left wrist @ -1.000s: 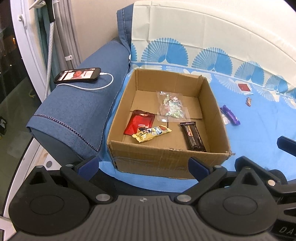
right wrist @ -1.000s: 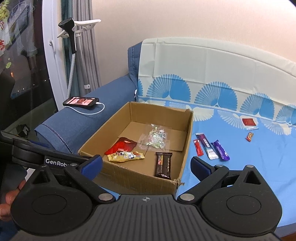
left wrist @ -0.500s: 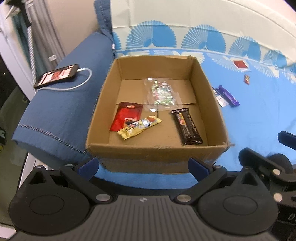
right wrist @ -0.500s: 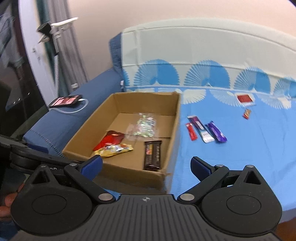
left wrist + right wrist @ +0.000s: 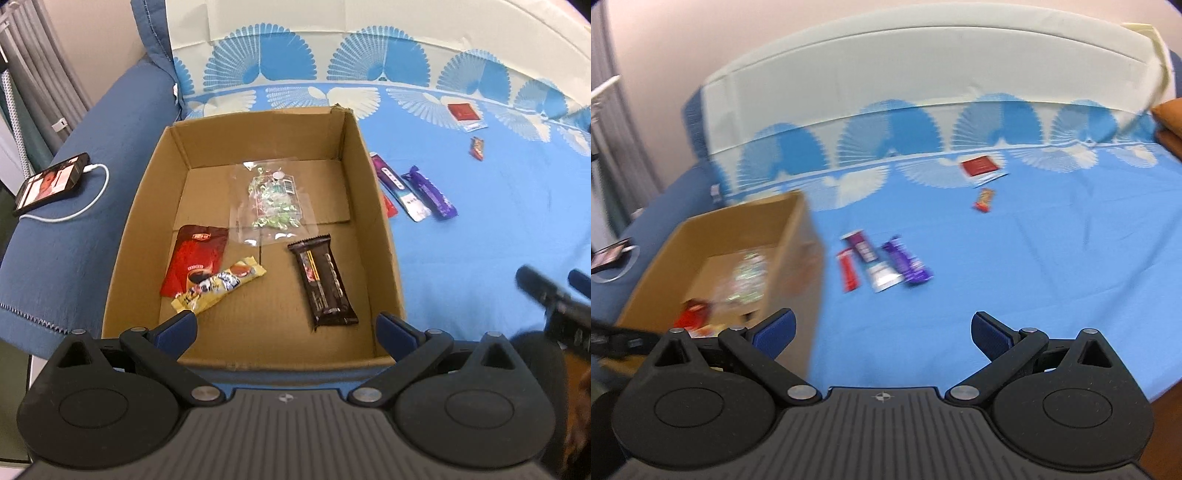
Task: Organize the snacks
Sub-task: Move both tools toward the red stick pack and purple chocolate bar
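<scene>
Above the cardboard box [image 5: 384, 236], left gripper [image 5: 286, 328] and right gripper [image 5: 882, 330], jaws wide, empty.

Matt cardboard, glossy wrappers, soft cloth

The cardboard box [image 5: 255, 206] looks matt and creased; inside it, a clear crinkly plastic candy bag [image 5: 271, 201] and a glossy dark bar wrapper [image 5: 323, 282]. Beside the box, printed cloth sheet [image 5: 498, 229].

Phone [image 5: 51, 183] on blue armrest [image 5: 85, 206] – white cable [image 5: 86, 199] plugged in; orange cushion [image 5: 1169, 122] far right.
</scene>
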